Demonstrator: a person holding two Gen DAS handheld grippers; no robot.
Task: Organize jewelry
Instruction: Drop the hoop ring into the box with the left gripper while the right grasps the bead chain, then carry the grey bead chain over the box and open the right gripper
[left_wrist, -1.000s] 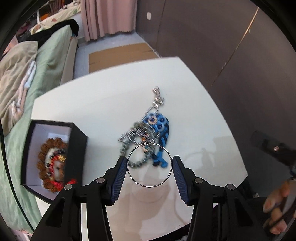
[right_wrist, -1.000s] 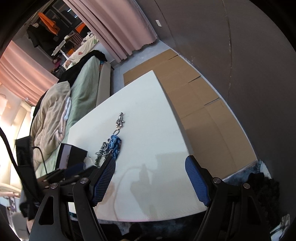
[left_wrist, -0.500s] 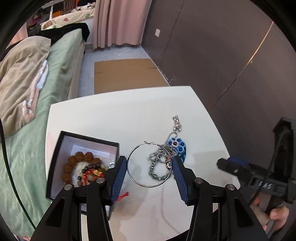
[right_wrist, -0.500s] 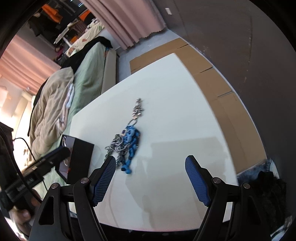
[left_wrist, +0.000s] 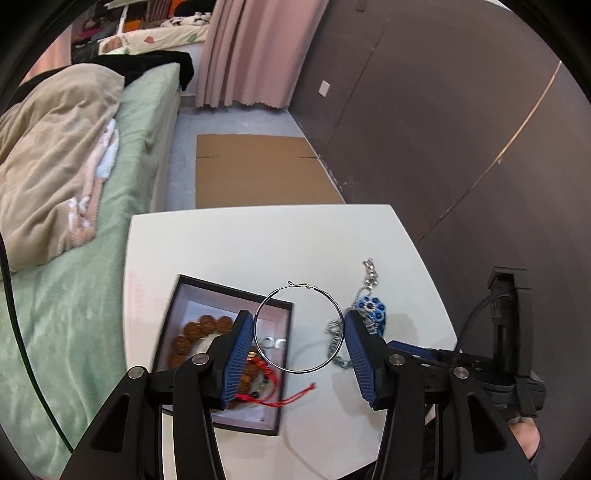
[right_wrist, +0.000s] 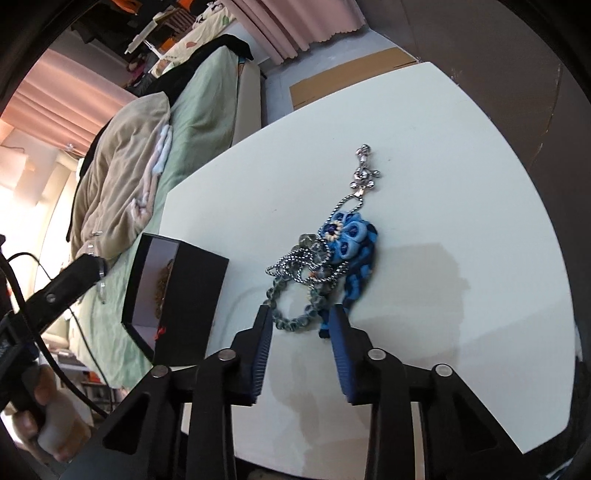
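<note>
White tabletop (left_wrist: 258, 243) carries the black box (left_wrist: 286, 308), over whose edge the left gripper (left_wrist: 298, 328) pinches a hoop earring (left_wrist: 298, 370), apparently for dropping in, while the right gripper (right_wrist: 300, 325) straddles tangled jewelry (right_wrist: 325, 254), fingers parted.

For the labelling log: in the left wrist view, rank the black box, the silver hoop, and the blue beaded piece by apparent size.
1. black box
2. silver hoop, held in the left gripper; it sits nearer the camera, so its true rank is unsure
3. blue beaded piece

Even indoor light; soft shadows fell on white table (right_wrist: 424, 122); strong fisheye curving, dark vignetted corners; slight blur.
</note>
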